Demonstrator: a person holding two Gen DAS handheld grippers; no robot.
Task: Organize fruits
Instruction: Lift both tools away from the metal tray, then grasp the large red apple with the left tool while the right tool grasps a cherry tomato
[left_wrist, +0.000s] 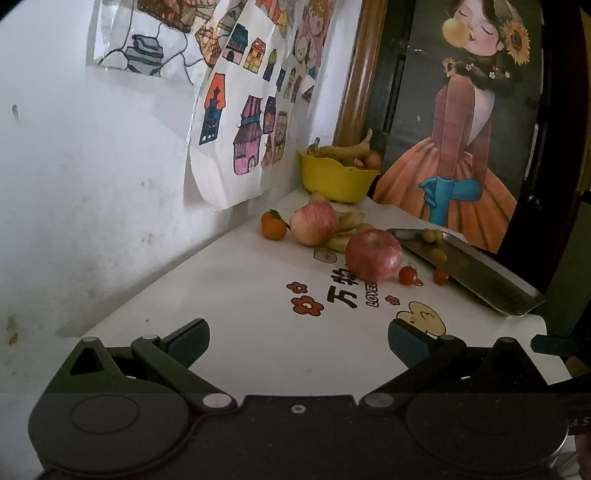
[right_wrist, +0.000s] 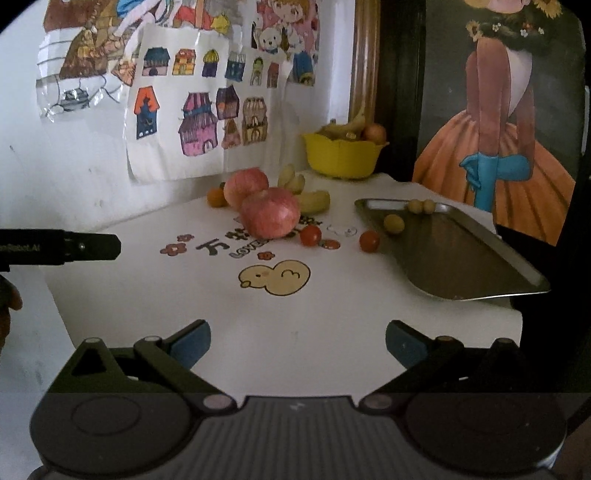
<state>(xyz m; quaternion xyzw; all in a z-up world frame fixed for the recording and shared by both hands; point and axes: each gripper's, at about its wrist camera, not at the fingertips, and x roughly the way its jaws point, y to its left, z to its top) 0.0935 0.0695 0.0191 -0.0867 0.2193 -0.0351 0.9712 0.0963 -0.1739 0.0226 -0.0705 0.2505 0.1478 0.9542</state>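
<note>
2 apples (right_wrist: 269, 212) hiding bananas (right_wrist: 314, 201), bowl (right_wrist: 341, 157) contents unclear, left gripper (left_wrist: 298, 341) and right gripper (right_wrist: 297, 341) spread, empty.

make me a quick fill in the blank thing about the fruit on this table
1. The bananas at the back wall sit in a ____ bowl.
2. The number of small green fruits lying on the metal tray is ____.
3. The two cherry tomatoes lie on the ____, not on the tray.
4. Both grippers, left and right, have their fingers ____ and hold nothing.

Missing words: yellow; three; table; open
</note>
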